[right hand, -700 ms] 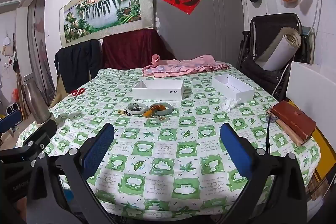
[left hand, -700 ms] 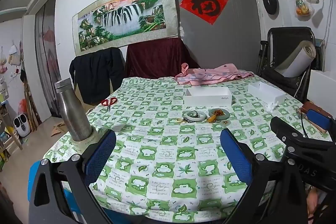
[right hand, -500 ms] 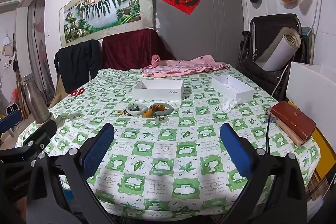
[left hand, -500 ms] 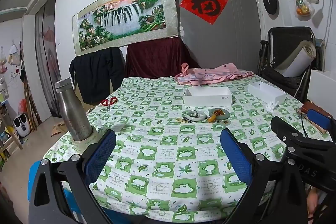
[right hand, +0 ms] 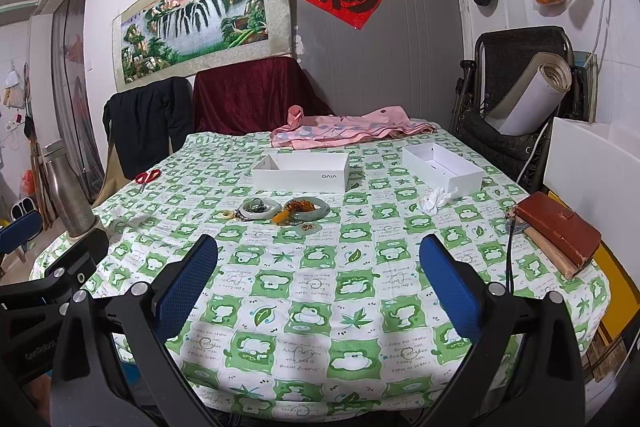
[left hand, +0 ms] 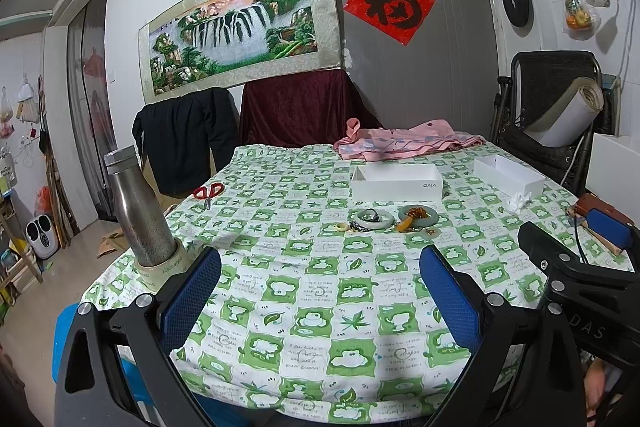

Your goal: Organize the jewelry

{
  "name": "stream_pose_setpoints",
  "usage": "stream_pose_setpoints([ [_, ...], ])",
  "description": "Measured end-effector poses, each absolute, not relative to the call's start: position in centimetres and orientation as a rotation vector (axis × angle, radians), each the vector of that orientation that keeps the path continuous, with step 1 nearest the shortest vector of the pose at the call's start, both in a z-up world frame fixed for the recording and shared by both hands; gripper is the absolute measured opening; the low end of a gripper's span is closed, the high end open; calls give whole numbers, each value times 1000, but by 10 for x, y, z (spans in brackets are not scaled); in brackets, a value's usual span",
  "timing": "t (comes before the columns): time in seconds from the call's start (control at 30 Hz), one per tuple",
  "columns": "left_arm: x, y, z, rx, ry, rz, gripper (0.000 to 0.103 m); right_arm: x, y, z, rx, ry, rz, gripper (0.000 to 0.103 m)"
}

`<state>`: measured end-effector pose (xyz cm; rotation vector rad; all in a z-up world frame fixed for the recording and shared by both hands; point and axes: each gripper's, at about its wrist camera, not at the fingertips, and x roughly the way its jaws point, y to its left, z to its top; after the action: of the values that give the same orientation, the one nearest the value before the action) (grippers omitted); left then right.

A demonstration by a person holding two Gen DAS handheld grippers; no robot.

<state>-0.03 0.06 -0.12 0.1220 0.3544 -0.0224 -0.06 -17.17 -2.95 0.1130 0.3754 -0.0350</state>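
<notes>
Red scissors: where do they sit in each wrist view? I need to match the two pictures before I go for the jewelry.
Left wrist: the red scissors lie on the cloth left of centre, beyond the steel bottle.
Right wrist: the red scissors lie near the table's left edge, in front of the black jacket.
Shared landmark: the white vivo box, to the scissors' right in both.

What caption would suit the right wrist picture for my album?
Open right tool faces bangles lying before a white box on a green checked tablecloth.
</notes>
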Motion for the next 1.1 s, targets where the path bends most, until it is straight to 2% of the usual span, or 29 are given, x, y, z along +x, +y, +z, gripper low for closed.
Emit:
stream_pose_setpoints([
  [0.8,4,3,-17,115,367,-33,98,-1,-177,-30,124,379,-27,96],
  [1.1,24,5,-31,121,497,-106,98,17,-173,-49,110,414,-10,96],
])
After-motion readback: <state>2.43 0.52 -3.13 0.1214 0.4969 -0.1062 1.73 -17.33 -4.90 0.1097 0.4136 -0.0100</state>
